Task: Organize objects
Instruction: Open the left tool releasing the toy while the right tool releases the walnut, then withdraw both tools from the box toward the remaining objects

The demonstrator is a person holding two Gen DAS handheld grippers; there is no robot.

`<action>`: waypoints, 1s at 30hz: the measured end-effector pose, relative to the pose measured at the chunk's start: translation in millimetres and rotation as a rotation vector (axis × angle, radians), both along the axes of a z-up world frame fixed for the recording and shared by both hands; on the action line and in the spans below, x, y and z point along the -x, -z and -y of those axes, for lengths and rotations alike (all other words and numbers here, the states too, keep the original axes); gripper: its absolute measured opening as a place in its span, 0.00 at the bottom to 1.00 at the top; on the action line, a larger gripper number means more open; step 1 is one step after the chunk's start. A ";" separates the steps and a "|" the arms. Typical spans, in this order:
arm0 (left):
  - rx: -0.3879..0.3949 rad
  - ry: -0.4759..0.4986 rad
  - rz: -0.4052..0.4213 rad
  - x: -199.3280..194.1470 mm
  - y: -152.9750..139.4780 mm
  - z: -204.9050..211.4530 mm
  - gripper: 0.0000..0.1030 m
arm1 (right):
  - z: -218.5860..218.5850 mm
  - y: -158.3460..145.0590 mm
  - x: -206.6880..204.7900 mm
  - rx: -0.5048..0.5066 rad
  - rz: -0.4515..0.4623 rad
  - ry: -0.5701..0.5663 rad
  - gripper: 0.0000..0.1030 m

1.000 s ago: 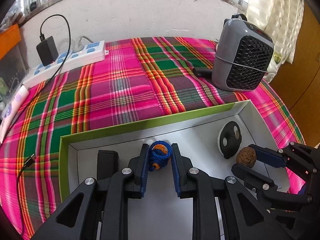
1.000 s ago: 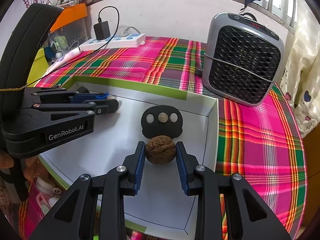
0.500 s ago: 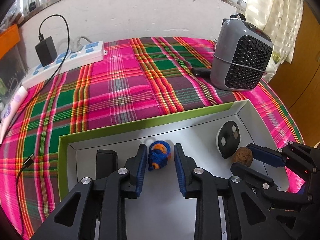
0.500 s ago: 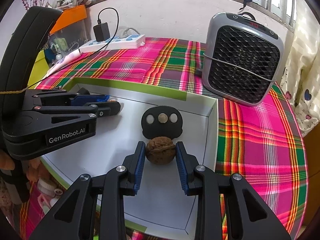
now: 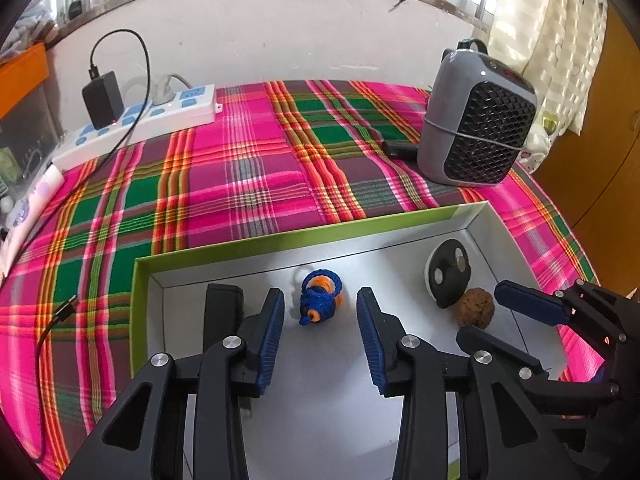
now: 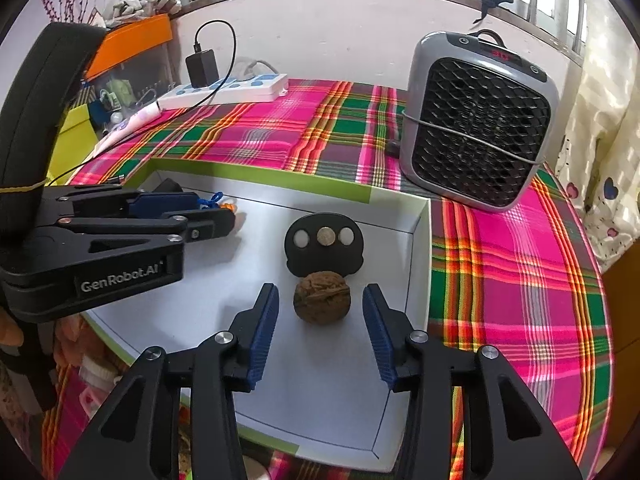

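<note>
A white box with a green rim [image 5: 280, 240] [image 6: 260, 178] lies on the plaid cloth. On its floor rests a blue-and-orange knotted charm [image 5: 320, 297]; my left gripper [image 5: 320, 312] stands around it, jaws opening, pads clear of it. A brown walnut [image 6: 322, 297] [image 5: 475, 307] also lies in the box between the opening jaws of my right gripper [image 6: 320, 308], free of both pads. Behind the walnut sits a black remote [image 6: 324, 246] [image 5: 448, 272] with round buttons. A black block [image 5: 223, 304] lies left of my left gripper.
A grey fan heater [image 6: 478, 128] [image 5: 478, 124] stands on the cloth beyond the box's far right corner. A white power strip [image 5: 136, 124] with a black charger is at the back left by the wall. A loose cable end [image 5: 66, 306] lies left of the box.
Both grippers have let go: the left jaws spread away from the charm, the right jaws from the walnut. Both things now rest on the box floor.
</note>
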State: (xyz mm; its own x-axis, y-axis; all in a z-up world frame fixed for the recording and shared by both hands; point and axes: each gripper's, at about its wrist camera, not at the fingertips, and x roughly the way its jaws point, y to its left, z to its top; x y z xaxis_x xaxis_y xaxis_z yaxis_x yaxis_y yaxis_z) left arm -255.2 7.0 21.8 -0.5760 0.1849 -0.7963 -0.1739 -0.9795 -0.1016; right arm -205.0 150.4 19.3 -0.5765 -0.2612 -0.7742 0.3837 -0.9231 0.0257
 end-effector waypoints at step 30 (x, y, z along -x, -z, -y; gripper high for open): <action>-0.034 -0.052 -0.094 -84.7 -33.6 19.7 0.36 | -3.9 -27.2 -56.6 0.068 -0.067 0.025 0.44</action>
State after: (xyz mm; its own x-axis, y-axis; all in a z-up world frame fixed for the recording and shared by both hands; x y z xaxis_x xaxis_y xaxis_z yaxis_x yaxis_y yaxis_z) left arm -170.5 -12.7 55.5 -0.6575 0.1785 -0.7321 -0.1328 -0.9838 -0.1206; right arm -148.4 154.3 46.6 -0.6334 -0.2971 -0.7145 0.3638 -0.9293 0.0640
